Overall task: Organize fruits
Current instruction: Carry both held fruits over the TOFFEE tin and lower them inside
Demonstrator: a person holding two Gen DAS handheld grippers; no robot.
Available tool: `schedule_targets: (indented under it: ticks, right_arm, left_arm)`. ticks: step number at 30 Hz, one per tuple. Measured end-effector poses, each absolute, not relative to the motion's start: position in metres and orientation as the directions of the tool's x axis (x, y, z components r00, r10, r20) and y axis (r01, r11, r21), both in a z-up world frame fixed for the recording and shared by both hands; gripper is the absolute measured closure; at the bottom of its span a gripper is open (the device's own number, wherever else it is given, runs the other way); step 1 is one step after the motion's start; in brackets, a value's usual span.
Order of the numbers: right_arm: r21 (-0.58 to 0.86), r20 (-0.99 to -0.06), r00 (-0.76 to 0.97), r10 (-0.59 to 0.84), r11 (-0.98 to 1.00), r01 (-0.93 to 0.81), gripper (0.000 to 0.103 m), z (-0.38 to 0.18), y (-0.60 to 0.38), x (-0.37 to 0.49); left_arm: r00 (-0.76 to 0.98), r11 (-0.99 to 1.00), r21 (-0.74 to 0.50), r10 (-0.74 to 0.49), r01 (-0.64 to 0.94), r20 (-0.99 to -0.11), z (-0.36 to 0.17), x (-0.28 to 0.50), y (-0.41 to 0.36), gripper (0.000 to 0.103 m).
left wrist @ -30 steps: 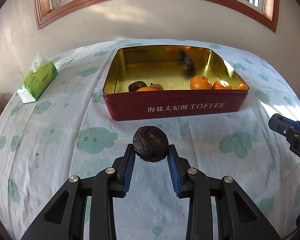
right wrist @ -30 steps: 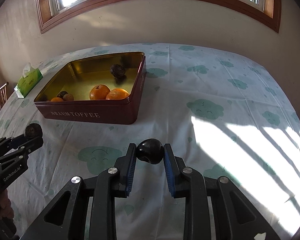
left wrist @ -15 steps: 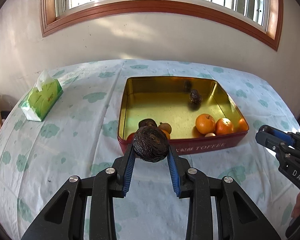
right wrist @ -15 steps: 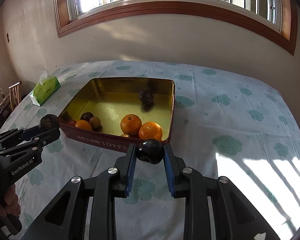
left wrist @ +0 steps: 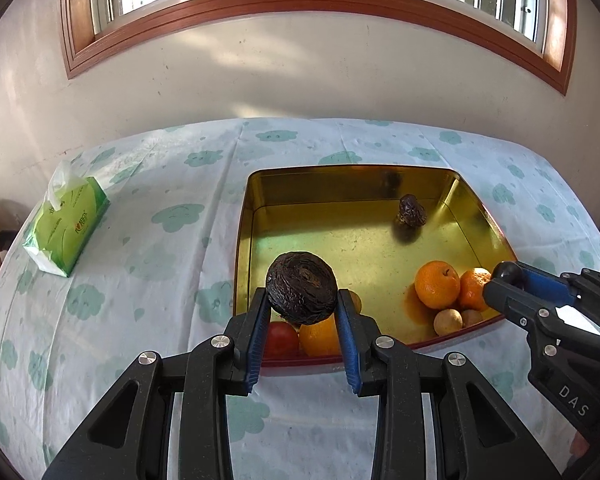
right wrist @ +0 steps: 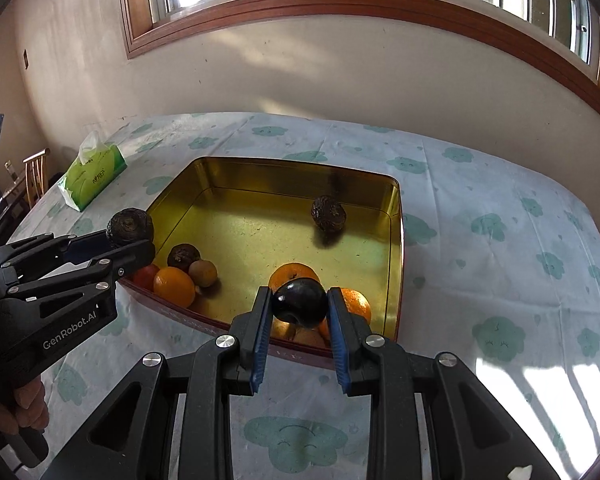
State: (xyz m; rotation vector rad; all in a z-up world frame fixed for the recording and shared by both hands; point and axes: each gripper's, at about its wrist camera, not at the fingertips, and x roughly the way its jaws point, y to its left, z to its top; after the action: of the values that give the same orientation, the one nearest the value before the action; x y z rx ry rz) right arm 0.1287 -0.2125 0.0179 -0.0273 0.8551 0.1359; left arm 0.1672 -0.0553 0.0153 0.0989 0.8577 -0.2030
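Left wrist view: left gripper clamps a wrinkled dark brown round fruit above the near-left corner of the gold-lined red rectangular tin. Directly below lie a red fruit and an orange. Risk: released here, the wrinkled fruit could land on them and roll, or bounce over the near rim.

Right wrist view: right gripper pinches a glossy black round plum over the near-right corner, above a cluster of oranges. Smooth skin, narrow pads; slipping early seems possible.
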Motion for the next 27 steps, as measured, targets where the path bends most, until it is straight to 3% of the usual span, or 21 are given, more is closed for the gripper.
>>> schedule_targets:
  ticks: [27]
  right_arm:
    - [0.026, -0.786, 0.612, 0.086, 0.994, -0.107, 0.076, -0.011, -0.207, 0.176]
  left_arm:
    - [0.602, 0.981, 0.042, -0.082, 0.189, -0.794, -0.022, 0.205, -0.064, 0.068]
